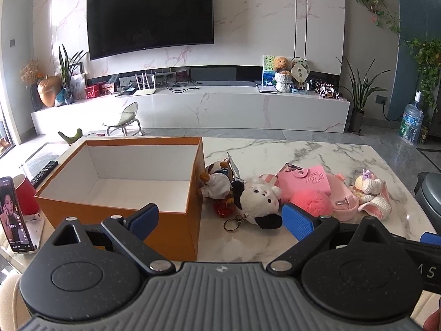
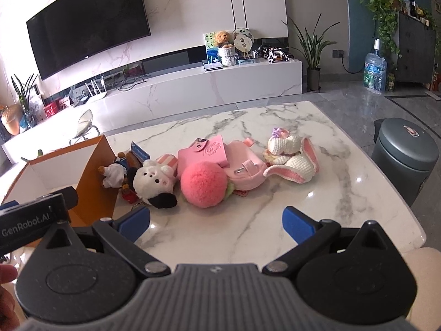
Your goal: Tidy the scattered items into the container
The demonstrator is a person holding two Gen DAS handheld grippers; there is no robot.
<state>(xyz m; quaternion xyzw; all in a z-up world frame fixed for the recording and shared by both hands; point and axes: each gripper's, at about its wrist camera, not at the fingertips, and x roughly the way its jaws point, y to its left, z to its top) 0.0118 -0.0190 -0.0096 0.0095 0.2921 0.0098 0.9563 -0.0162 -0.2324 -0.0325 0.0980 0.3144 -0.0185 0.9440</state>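
Holding both tools low over the near edge of the white grey-veined marble table [image 2: 289,138], I see my left gripper [image 1: 222,220] with its blue-padded jaws spread wide, empty and touching nothing. My right gripper [image 2: 217,224] is likewise spread wide and empty above bare marble.

Just beyond the left gripper sits the open orange cardboard box with a white inside [image 1: 124,182]; it looks empty. Against its right wall lies a small brown-and-white plush animal [image 1: 216,180], touching a white plush cow with black patches [image 1: 259,200] that has a metal key ring [image 1: 231,224]. Next comes a fluffy pink pompom [image 1: 310,202] on a pale pink pouch [image 1: 344,202], with a pink snap-flap wallet [image 1: 306,179] behind. A cream-and-pink crocheted rabbit [image 2: 289,157] lies a little apart, farthest right.

Left of the box stand a phone with a lit screen [image 1: 13,215], a red cup [image 1: 24,195] and a black remote [image 1: 44,173]. A grey-green round bin [image 2: 405,151] stands beside the table's right edge. Farther off are a wall-mounted dark television [image 1: 150,13], a long white marble console [image 1: 193,107] and potted plants.
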